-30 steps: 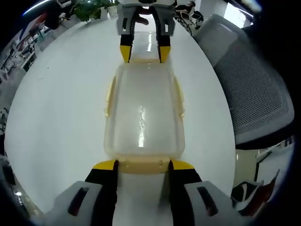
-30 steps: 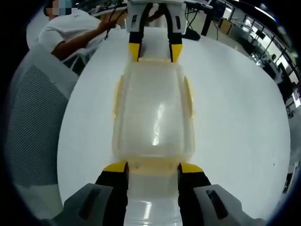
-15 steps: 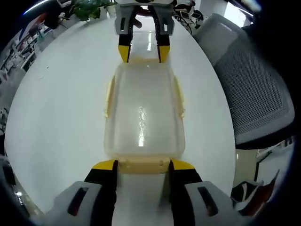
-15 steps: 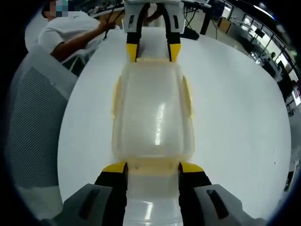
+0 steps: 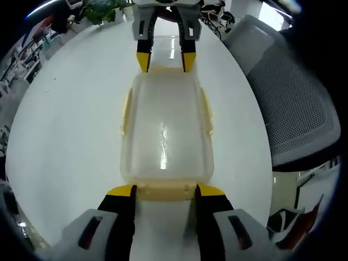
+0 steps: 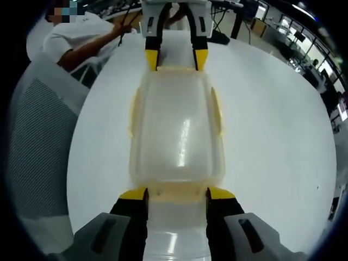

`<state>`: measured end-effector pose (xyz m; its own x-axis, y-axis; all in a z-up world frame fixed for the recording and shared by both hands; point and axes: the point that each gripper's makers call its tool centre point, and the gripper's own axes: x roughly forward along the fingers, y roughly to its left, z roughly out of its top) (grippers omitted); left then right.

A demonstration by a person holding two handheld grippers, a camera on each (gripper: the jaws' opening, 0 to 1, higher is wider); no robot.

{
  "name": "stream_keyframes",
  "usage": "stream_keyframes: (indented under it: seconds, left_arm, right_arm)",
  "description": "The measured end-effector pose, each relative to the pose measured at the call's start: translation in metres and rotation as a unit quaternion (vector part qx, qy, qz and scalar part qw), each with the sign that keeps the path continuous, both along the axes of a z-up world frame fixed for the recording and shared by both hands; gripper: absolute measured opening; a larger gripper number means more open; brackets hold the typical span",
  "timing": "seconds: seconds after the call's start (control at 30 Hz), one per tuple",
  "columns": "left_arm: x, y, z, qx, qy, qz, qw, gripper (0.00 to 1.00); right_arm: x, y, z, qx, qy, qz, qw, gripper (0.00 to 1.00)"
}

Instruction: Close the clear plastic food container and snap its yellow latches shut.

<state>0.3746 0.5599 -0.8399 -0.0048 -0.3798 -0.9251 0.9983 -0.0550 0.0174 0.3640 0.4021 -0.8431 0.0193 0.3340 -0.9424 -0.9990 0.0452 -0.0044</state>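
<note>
While lid sits on container [image 5: 166,133], left gripper [image 5: 165,190] jaws apart, straddling near yellow end latch [image 5: 166,191]. Container mid white table [image 5: 65,136], side latches [image 5: 126,111] flat. Beyond, right gripper [image 5: 163,54] jaws apart at far end latch. Likely light, slick, flexing plastic; press latch flaps, not lid centre. Mesh chair [image 5: 293,92] beside table.

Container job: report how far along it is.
Done: the lid sits flat on the clear container on the white table. In hand: the left gripper and right gripper stand open at opposite end latches. Left: whether the end and side latches have snapped shut cannot be told.
</note>
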Motion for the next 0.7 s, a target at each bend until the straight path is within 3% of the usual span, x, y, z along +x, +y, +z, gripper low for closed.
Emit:
stream_keyframes:
  seconds: [0.7]
  left_arm:
    - [-0.0047,-0.0029,0.0025,-0.005,0.002,0.006,1.0000,0.40]
  right_arm:
    - [-0.0028,-0.0034,0.0021,0.005,-0.006,0.002,1.0000,0.40]
